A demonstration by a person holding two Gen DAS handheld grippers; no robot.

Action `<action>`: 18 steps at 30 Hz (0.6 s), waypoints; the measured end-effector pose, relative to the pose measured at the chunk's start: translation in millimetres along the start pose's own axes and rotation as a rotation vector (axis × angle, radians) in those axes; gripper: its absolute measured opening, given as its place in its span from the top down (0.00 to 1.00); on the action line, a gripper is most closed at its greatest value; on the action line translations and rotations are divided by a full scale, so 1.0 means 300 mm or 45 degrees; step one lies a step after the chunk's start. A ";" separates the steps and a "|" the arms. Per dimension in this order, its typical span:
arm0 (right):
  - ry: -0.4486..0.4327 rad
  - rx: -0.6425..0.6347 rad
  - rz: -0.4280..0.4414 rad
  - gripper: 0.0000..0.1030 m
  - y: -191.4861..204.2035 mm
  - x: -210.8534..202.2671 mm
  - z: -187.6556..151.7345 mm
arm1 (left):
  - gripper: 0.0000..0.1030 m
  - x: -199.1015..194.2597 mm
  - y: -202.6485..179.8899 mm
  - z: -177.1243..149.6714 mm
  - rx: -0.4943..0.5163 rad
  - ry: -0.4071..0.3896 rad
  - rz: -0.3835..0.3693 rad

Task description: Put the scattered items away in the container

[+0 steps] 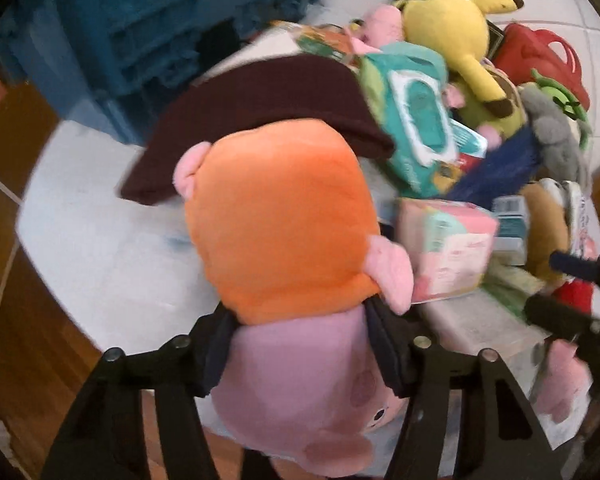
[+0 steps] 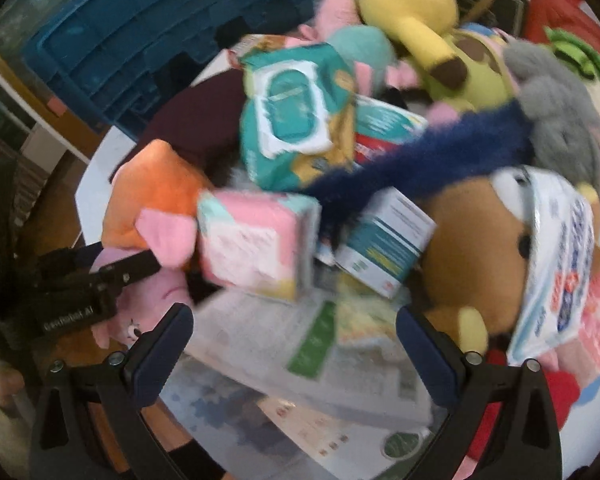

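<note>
My left gripper [image 1: 300, 340] is shut on a pink pig plush in an orange dress [image 1: 284, 240], held above the white table [image 1: 100, 248]; the plush also shows in the right wrist view [image 2: 152, 200]. My right gripper [image 2: 294, 344] is open and empty, above flat paper packs. A blue slatted crate [image 1: 140, 32] stands at the far left of the table, also in the right wrist view [image 2: 160, 28]. A pile of items fills the right side: a teal wipes pack [image 1: 416, 116], a pink tissue pack [image 2: 256, 240], a yellow plush [image 1: 456, 28].
A dark maroon cloth [image 1: 260, 104] lies behind the pig plush. A brown bear plush [image 2: 476, 240], a grey plush [image 2: 556, 104], a dark blue fuzzy piece [image 2: 420, 156], a white-blue box [image 2: 384, 248] and a red bag [image 1: 540, 56] crowd the right. Wooden floor shows at the left.
</note>
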State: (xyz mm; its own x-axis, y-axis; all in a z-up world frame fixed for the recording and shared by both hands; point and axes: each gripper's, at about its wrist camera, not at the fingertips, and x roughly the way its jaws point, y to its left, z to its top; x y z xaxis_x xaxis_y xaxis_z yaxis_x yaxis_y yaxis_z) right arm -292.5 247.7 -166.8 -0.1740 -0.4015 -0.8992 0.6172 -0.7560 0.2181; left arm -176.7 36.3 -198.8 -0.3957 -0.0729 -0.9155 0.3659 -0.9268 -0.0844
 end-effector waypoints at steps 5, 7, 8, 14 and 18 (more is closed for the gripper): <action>-0.017 0.025 -0.010 0.00 0.087 0.031 0.040 | 0.42 -0.086 0.151 0.043 0.052 -0.087 0.122; -0.015 0.070 -0.025 0.00 0.109 0.056 0.050 | 0.42 -0.082 0.187 0.061 0.086 -0.098 0.148; -0.014 0.103 -0.032 0.00 0.122 0.075 0.055 | 0.42 -0.072 0.197 0.064 0.096 -0.094 0.144; -0.002 0.222 -0.147 0.00 0.168 0.194 0.060 | 0.42 0.032 0.187 0.055 0.190 -0.064 0.129; -0.007 0.272 -0.204 0.00 0.172 0.256 0.039 | 0.42 0.058 0.193 0.041 0.229 -0.056 0.120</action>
State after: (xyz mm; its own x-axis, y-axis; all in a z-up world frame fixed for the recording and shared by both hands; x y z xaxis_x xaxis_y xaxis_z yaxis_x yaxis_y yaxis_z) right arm -282.9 171.7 -220.0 -0.2612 -0.2700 -0.9268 0.4052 -0.9021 0.1486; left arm -172.6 -23.1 -214.8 -0.4048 -0.1745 -0.8976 0.2481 -0.9658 0.0759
